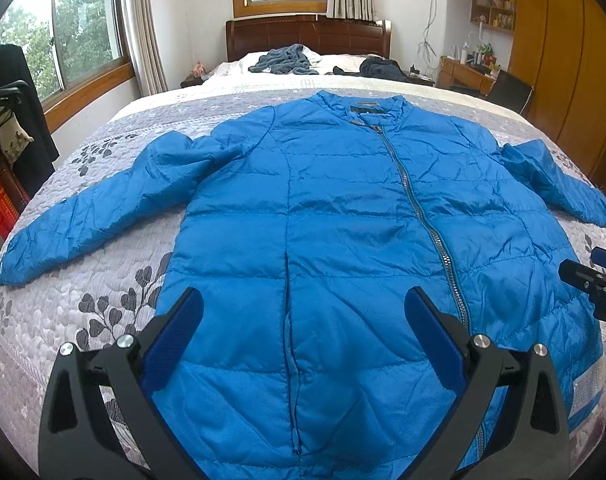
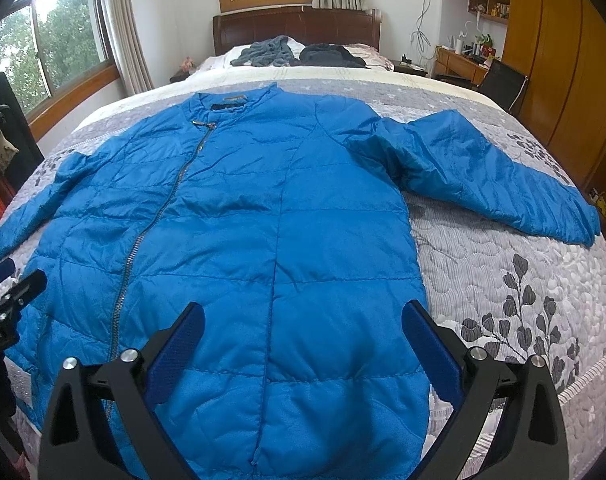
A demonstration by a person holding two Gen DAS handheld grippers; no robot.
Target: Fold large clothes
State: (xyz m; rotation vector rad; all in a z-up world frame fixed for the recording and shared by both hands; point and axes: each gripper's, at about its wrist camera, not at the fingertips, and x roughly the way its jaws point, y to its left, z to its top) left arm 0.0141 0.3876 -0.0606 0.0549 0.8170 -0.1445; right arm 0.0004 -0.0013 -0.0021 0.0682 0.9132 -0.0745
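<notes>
A bright blue quilted jacket (image 1: 343,216) lies spread flat, front side up, across a bed (image 1: 103,288) covered in a grey quilt printed with dark leaf sprigs. Its collar points toward the dark wooden headboard (image 1: 307,34) and its hem lies nearest the cameras. The metal zipper (image 1: 419,208) is closed and runs on a slant from the collar down to the hem. Both sleeves stretch outward over the quilt: the left sleeve (image 1: 87,216) reaches toward the window side of the room, the right sleeve (image 2: 495,176) toward the wooden wardrobe (image 2: 563,60).

The left gripper (image 1: 303,308) hovers above the lower part of the jacket on the window side of the zipper, its two blue-padded fingers (image 1: 175,336) spread wide and holding nothing. The right gripper (image 2: 303,320) hangs over the lower part on the wardrobe side, near the jacket's side edge, its fingers (image 2: 431,348) likewise spread apart and empty. Whether either one touches the fabric cannot be told.

At the far end of the bed, near the headboard, two crumpled garments rest side by side: a grey-blue garment (image 1: 285,60) and a dark garment (image 1: 383,67). A desk (image 1: 463,72) with a black chair (image 1: 507,88) stands beside the wardrobe.
</notes>
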